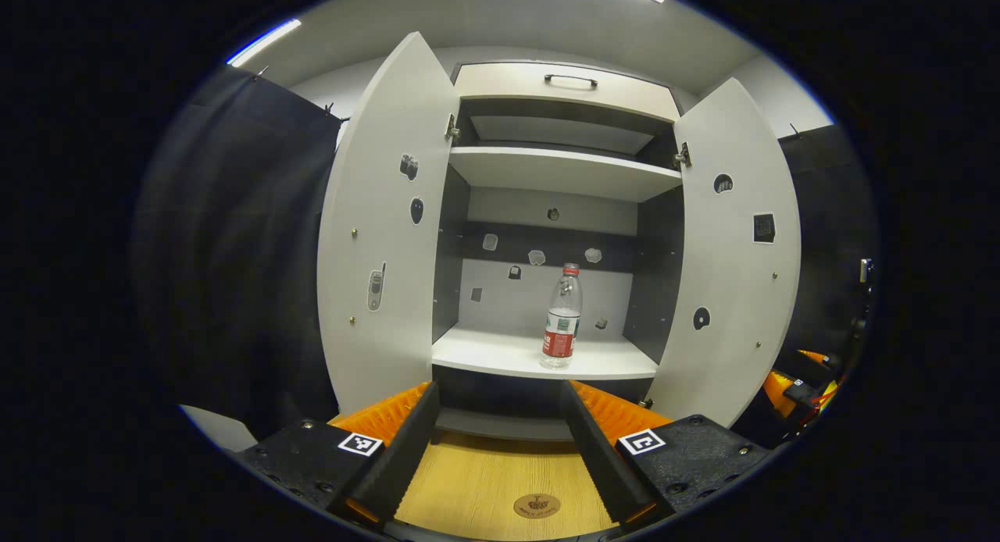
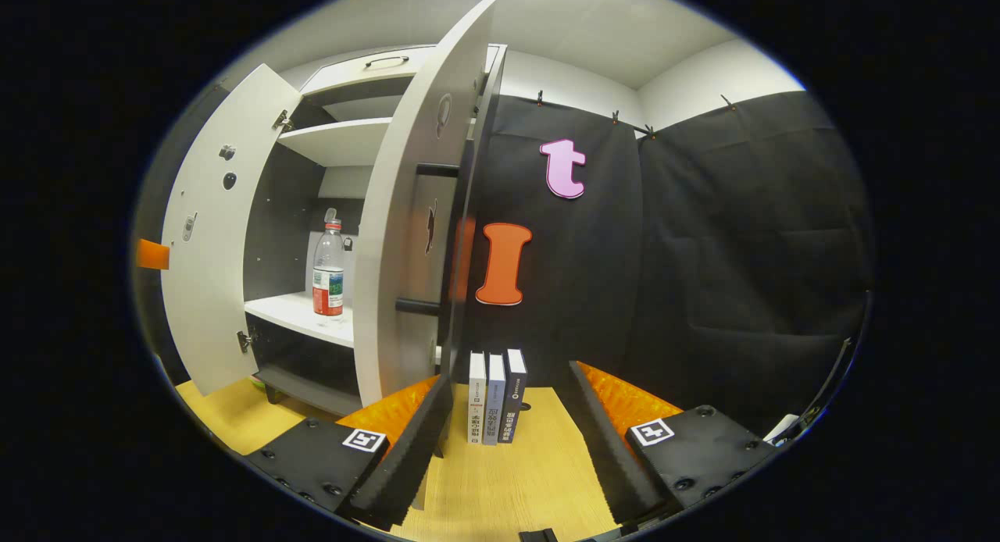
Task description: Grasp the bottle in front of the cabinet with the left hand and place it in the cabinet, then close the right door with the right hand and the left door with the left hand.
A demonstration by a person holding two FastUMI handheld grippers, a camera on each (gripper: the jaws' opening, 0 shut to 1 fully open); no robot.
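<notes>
Left gripper view: left gripper [image 1: 500, 448] level, facing the white wooden cabinet [image 1: 558, 171], jaws apart, empty. One clear plastic bottle with red label [image 1: 562, 317] stands upright on the lower shelf [image 1: 500, 354]. Two doors, left door [image 1: 383, 229] and right door [image 1: 730, 261], both open.

Right gripper view: right gripper [image 2: 504, 440] low over the yellow wooden table [image 2: 508, 479], jaws apart, empty, beside the right door [image 2: 418, 214]. Three upright books [image 2: 496, 397] stand ahead.

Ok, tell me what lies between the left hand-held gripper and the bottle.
Nothing: in the left gripper view, only bare shelf separates the open hand-held gripper from the bottle.
</notes>
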